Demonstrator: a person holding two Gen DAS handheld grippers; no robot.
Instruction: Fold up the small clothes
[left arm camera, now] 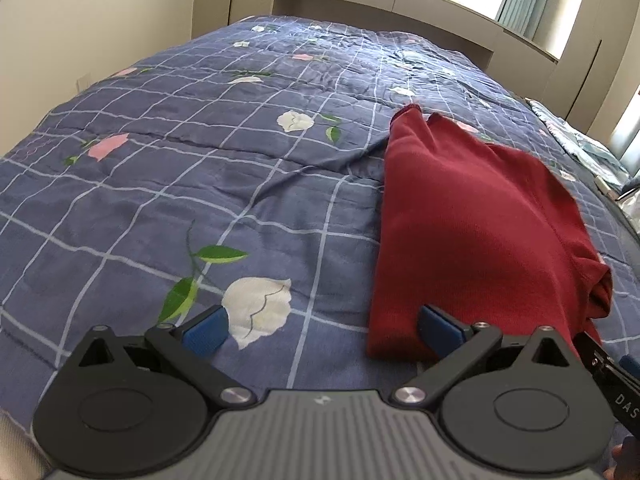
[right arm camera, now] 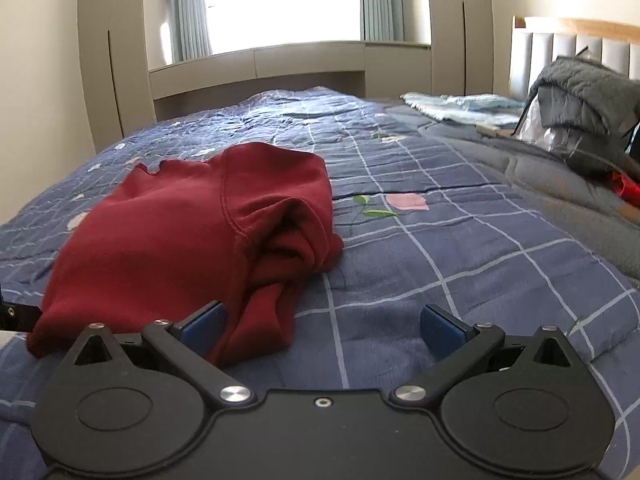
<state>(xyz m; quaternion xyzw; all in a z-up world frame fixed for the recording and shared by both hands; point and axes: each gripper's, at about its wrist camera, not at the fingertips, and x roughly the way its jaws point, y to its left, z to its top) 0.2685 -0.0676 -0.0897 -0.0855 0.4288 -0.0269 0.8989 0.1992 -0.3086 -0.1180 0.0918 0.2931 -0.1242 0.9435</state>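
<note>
dark red garment [right arm camera: 168, 220], blue grid-checked floral quilt [left arm camera: 200, 184], grey jacket [right arm camera: 588, 96]

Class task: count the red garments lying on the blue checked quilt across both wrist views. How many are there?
1. The red garment lies partly folded on the quilt, between the open left gripper and open right gripper. Others may be hidden in the clutter by the headboard.
</note>
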